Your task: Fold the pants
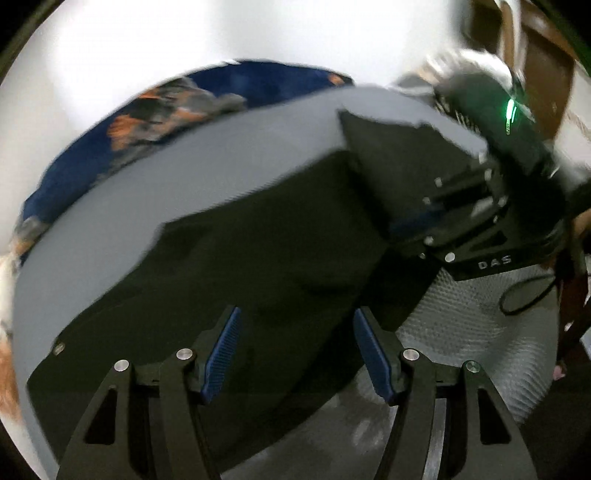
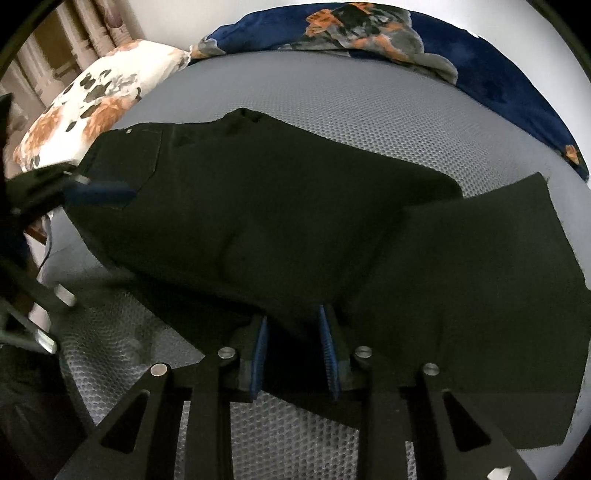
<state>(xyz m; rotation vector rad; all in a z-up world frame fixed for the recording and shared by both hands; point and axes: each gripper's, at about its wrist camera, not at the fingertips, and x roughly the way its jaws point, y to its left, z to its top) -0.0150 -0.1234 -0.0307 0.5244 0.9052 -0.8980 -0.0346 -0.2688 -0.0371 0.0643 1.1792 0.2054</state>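
While the black pants (image 2: pixel 280 221) are lying spread across the grey mesh-textured mattress (image 2: pixel 369 110), both grippers are hanging over the near edge of the cloth. The waistband end with its small metal button (image 2: pixel 128 130) and a back pocket is sitting at the far left in the right wrist view, and the legs are running off to the right, where one leg end is lying folded over at an angle.

The right gripper (image 2: pixel 293 354) is pointing steeply down at the near edge of the pants, its blue ribbed pads (image 2: pixel 260 354) standing a little apart with dark cloth showing between them; whether the pads are actually pressing on that cloth is not clear. The left gripper (image 1: pixel 295 350) is standing with its blue pads (image 1: pixel 221 354) well apart above the pants (image 1: pixel 258 258), nothing caught between them, and its picture is smeared with motion blur. In that view the right gripper's black body with a green light (image 1: pixel 511 114) is showing at the right, down on the cloth.

At the far side of the mattress a dark blue blanket (image 2: pixel 480 70) with orange and grey patches is lying bunched, and a white floral pillow (image 2: pixel 96 107) is resting at the far left, with curtains (image 2: pixel 74 33) behind it.
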